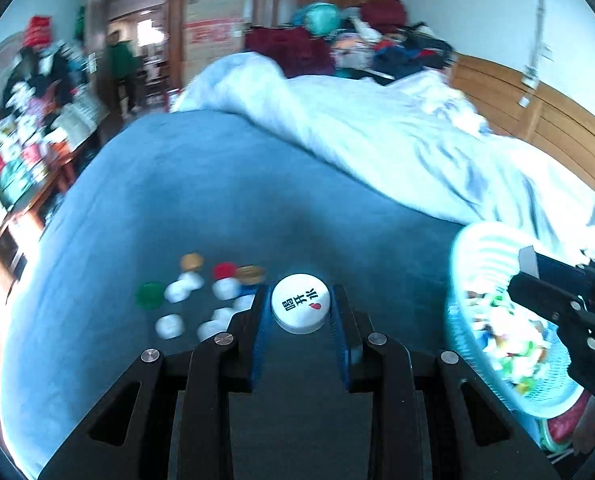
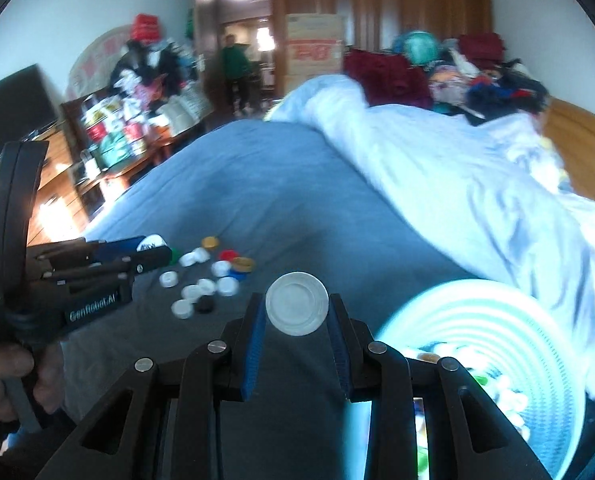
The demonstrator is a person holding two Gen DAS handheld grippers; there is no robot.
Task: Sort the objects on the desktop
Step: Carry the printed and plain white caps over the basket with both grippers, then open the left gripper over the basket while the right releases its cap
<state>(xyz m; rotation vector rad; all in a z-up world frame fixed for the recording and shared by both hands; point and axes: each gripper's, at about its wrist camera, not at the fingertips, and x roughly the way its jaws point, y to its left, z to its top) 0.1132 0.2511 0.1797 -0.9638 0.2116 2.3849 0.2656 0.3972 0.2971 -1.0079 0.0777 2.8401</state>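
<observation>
Blue bedding (image 1: 225,184) covers the bed I am working over, with a pale rumpled duvet (image 1: 397,136) heaped beyond it and cluttered shelves along the far wall.

My left hand-held gripper (image 1: 300,304) is pinching a white printed cap (image 1: 300,303) between its blue pads, the cap sitting flat right at the fingertips with its dark characters and a small red mark facing up. Ahead of this hand-held gripper and off to its left, the loose caps (image 1: 189,300) lie scattered on the bedding: mostly white, with a green one, a red one and two golden ones among them. To its right I see the light mesh basket (image 1: 493,320), part-filled with mixed caps.

My right hand-held gripper (image 2: 297,310) is clamped on a plain white lid (image 2: 297,309), its ringed inner side turned up, again right at the tips. The basket (image 2: 477,320) lies just right of and below these fingers, close by. The scattered caps (image 2: 205,280) sit forward and to the left, and the left hand-held gripper (image 2: 153,250) shows at that side, with a hand (image 2: 5,376) wrapped round its handle.
</observation>
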